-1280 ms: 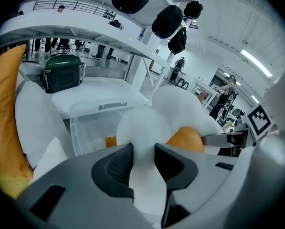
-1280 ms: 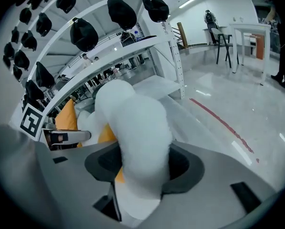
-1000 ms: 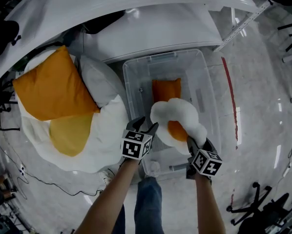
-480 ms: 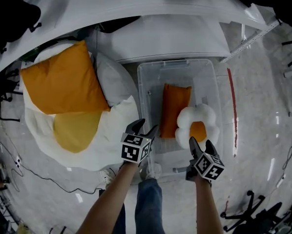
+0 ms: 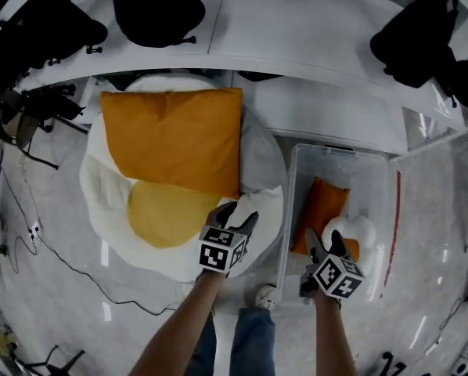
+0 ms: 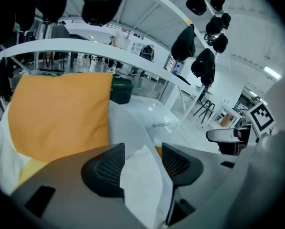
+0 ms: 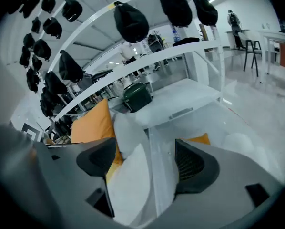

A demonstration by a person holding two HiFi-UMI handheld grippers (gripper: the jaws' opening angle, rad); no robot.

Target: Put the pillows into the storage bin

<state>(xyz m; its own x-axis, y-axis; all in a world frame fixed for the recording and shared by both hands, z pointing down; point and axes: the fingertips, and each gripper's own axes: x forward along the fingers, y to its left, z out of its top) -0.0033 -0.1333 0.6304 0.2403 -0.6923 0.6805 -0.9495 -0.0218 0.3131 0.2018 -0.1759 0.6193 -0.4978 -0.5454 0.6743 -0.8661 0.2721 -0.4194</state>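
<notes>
The storage bin (image 5: 345, 167) sits at the right of the head view. It is a clear, rigid plastic tub with straight walls and rounded corners, and it has no lid on.

**Done.** Two items lie inside the bin.
- A small orange pillow (image 5: 320, 210) is rectangular with a plain woven cover and leans toward the left wall.
- A white flower-shaped cushion (image 5: 353, 229) is plush and lobed with an orange centre, and rests against the small orange pillow on its lower right.

**Left to do.** Three pieces lie on the floor (image 5: 62, 288) left of the bin, stacked on one another.
- A large orange pillow (image 5: 175, 139) is square, with a matte cover showing soft creases.
- A pale grey pillow (image 5: 259, 159) is smooth and plump, tucked under the right edge of the large orange pillow and just beside the bin wall.
- A broad fried-egg cushion (image 5: 160, 218) has an irregular white outline and a round yellow centre, and lies under the other two.

By my judgement the task is less than half complete, and the bulkiest pieces are the ones outstanding.

**Tools.**
- The left gripper (image 5: 238, 215) hangs over the lower right edge of the egg cushion with its fingers (image 6: 106, 168) parted, gripping nothing.
- The right gripper (image 5: 324, 243) is over the bin's near end. Its fingers have just been opening, stand well apart, and hold nothing.

The floor is glossy, pale and reflective.
</notes>
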